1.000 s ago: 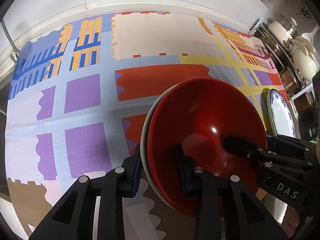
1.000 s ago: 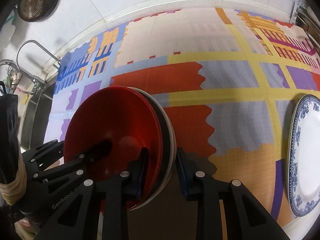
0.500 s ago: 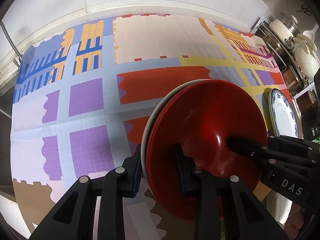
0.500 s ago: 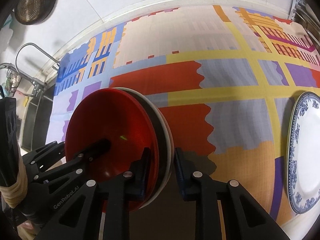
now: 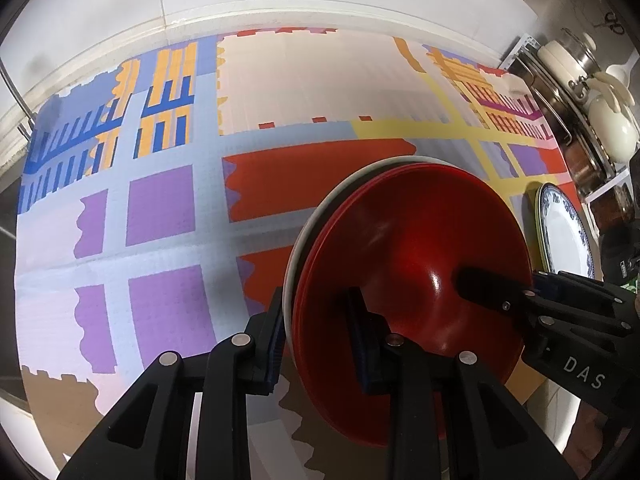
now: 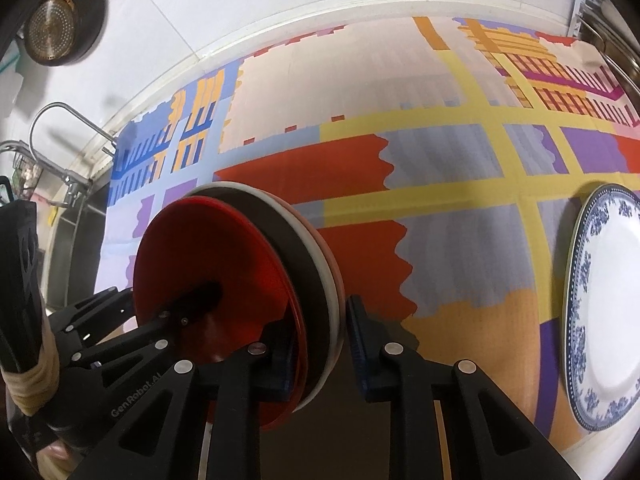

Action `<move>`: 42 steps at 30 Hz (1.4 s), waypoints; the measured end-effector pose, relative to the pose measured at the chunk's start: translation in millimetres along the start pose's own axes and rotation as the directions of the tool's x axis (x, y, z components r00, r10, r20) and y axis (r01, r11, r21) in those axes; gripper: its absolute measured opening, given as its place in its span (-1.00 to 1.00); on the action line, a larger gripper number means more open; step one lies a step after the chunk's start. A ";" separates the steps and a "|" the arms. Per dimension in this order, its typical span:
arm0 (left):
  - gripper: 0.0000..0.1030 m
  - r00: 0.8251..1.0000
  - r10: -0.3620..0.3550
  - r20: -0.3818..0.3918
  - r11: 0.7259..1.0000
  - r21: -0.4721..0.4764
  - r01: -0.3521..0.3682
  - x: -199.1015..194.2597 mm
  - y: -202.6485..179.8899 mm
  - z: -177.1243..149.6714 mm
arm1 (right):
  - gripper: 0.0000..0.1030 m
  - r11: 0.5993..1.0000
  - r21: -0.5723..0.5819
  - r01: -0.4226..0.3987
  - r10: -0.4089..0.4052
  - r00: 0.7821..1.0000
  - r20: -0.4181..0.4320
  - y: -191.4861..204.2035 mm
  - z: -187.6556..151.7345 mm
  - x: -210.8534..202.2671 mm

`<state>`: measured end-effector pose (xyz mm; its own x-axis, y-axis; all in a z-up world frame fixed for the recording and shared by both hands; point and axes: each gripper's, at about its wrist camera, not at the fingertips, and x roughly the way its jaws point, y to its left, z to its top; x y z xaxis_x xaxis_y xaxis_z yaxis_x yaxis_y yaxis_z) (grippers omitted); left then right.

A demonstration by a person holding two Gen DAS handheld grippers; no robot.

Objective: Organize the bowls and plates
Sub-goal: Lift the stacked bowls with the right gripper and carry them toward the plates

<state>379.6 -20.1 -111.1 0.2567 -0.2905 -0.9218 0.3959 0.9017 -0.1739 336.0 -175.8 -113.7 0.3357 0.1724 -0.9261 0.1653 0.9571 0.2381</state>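
Observation:
A nested stack of bowls (image 5: pixel 416 256), red inside with a white rim behind, is held tilted above the patterned cloth. My left gripper (image 5: pixel 316 344) is shut on its near rim, one finger inside the red bowl and one behind the white one. My right gripper (image 6: pixel 320 344) grips the opposite rim of the same stack (image 6: pixel 240 264), which shows a red bowl, a black bowl and a white one. Each gripper's fingers show inside the bowl in the other's view. A blue-and-white plate (image 6: pixel 608 304) lies flat at the right; it also shows in the left wrist view (image 5: pixel 564 236).
A colourful patterned cloth (image 5: pixel 280 92) covers the counter. A rack with pots and white lidded ware (image 5: pixel 592 92) stands at the far right. A faucet (image 6: pixel 64 120) and sink are at the left, with a strainer (image 6: pixel 52 28) hanging on the wall.
The bowl stack has tipped further onto its edge, its opening turning more sideways. Both grippers keep their hold on its rims.

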 end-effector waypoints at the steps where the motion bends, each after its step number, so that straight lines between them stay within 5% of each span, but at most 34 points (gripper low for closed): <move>1: -0.45 1.000 -0.002 0.000 1.000 -0.005 0.002 0.5 0.7 0.4 | -0.54 1.000 -0.002 0.000 0.000 1.000 0.003 -0.4 0.8 0.3; 24: -0.38 0.997 -0.004 0.082 1.000 -0.024 0.006 7.7 2.4 -1.5 | -0.48 0.997 -0.068 0.041 -0.033 0.993 0.114 5.2 -1.4 5.8; 42: -0.39 1.000 -0.010 0.027 0.999 -0.047 0.012 1.5 -1.9 0.2 | -0.59 0.999 0.040 0.022 -0.026 0.995 0.092 -2.5 1.1 0.8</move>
<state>379.3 -22.3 -112.1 0.2762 -0.3082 -0.9103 0.3568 0.9124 -0.2007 336.9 -178.3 -114.8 0.4153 0.1254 -0.9010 0.2095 0.9506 0.2289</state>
